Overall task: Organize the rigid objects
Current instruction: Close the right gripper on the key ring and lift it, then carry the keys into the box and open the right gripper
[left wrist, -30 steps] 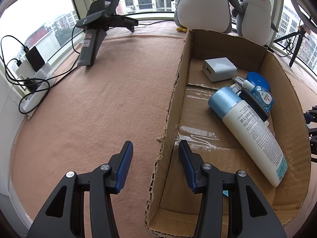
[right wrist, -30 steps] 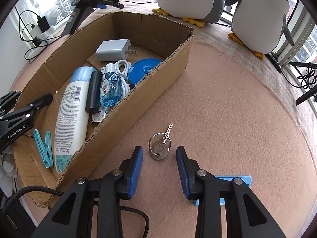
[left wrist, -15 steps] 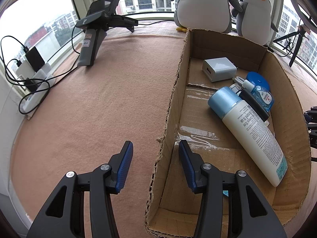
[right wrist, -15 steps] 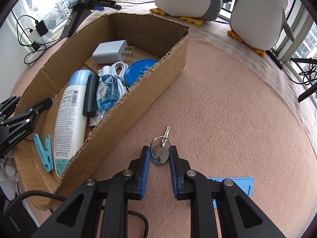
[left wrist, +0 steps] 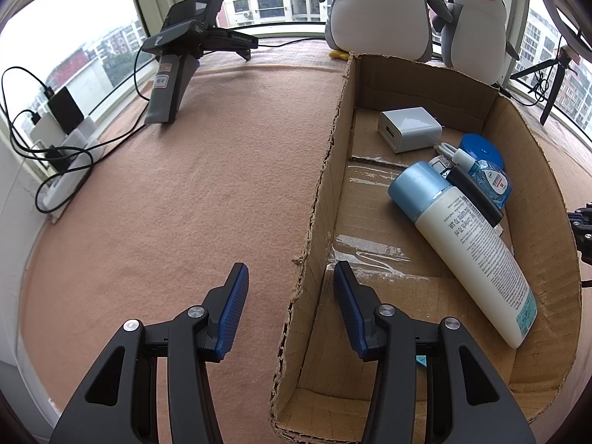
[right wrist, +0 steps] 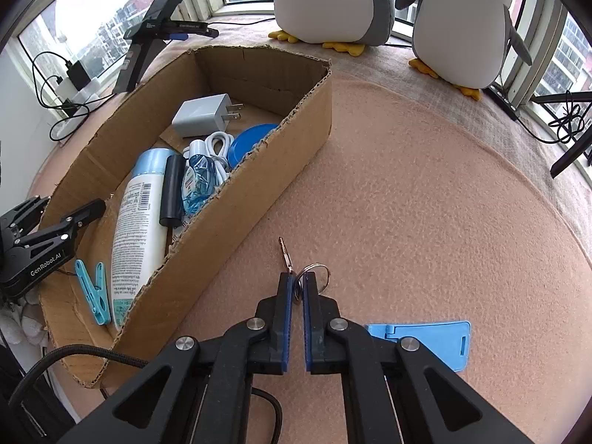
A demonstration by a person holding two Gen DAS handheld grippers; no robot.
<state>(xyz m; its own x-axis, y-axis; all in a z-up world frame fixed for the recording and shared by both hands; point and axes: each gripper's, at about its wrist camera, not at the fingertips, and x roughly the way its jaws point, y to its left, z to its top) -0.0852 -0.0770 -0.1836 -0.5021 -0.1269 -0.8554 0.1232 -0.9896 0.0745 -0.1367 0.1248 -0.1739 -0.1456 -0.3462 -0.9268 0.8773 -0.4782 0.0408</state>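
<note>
Right gripper (right wrist: 297,285) pinched nearly closed on the key ring (right wrist: 313,277), blue pads clamping the ring's near part, the small key (right wrist: 285,254) poking forward past the left fingertip. Ring and key low over the pink felt tabletop (right wrist: 425,192); contact with the cloth cannot be told. Just right of the fingers, flat on the felt, a light blue plastic stand (right wrist: 433,340). Off to the left, the long cardboard box (right wrist: 236,218), already loaded: white lotion bottle (right wrist: 138,222) lying lengthwise, black tube (right wrist: 172,190) resting against it, small blue sanitizer bottle (right wrist: 198,185), coiled white cable (right wrist: 216,148), blue round lid (right wrist: 248,144), white charger (right wrist: 201,114) at the far end, teal clothespin (right wrist: 92,292) at the near end.

Left gripper (left wrist: 290,281) spread wide, holding nothing, straddling the box's near long wall (left wrist: 318,222), one finger outside over the felt, the other inside. Beyond the box, two plush penguins (right wrist: 333,0) by the window.
</note>
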